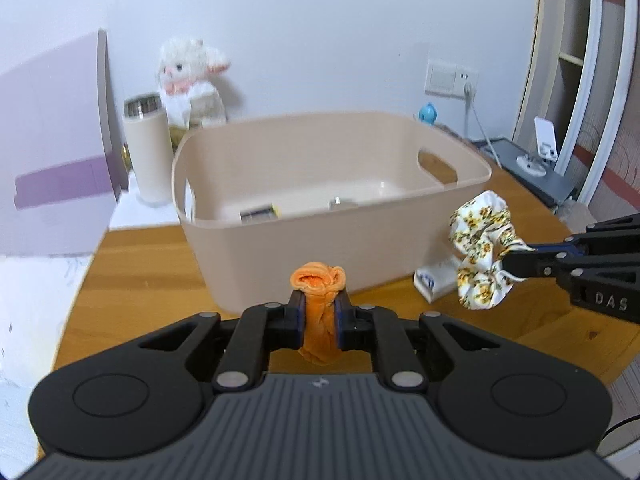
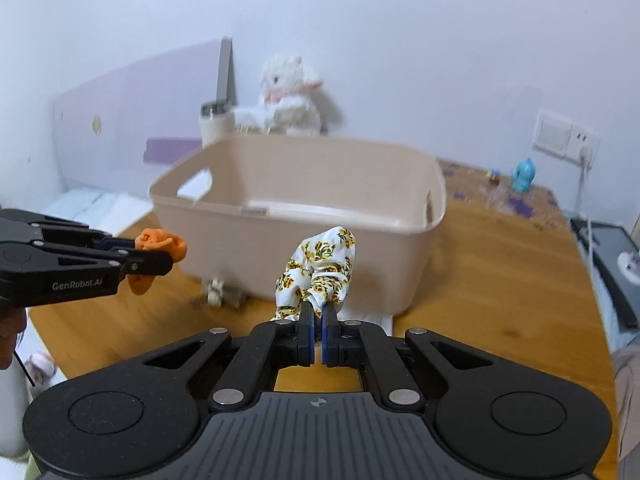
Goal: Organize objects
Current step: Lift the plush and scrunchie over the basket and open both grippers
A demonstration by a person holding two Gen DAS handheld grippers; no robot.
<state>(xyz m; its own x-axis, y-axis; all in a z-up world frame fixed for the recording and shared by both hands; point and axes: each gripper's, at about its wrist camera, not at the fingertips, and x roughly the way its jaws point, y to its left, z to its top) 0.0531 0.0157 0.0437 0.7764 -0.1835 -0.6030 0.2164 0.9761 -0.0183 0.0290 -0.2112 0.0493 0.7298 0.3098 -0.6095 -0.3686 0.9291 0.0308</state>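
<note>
Left hand-held gripper (image 1: 319, 312) pinches an orange velvet scrunchie (image 1: 319, 280); right hand-held gripper (image 2: 319, 320) pinches a yellow-flowered white fabric scrunchie (image 2: 320, 268), near a beige plastic tub (image 1: 280, 240) on the wooden desk (image 1: 140, 280).

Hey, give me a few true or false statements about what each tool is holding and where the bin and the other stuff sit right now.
1. The left tool grips an orange scrunchie. True.
2. The right tool is open and empty. False: it is shut on a floral scrunchie.
3. The beige bin stands on the wooden table. True.
4. Both scrunchies lie inside the bin. False: both are held outside it.
5. A white plush toy sits behind the bin. True.
</note>
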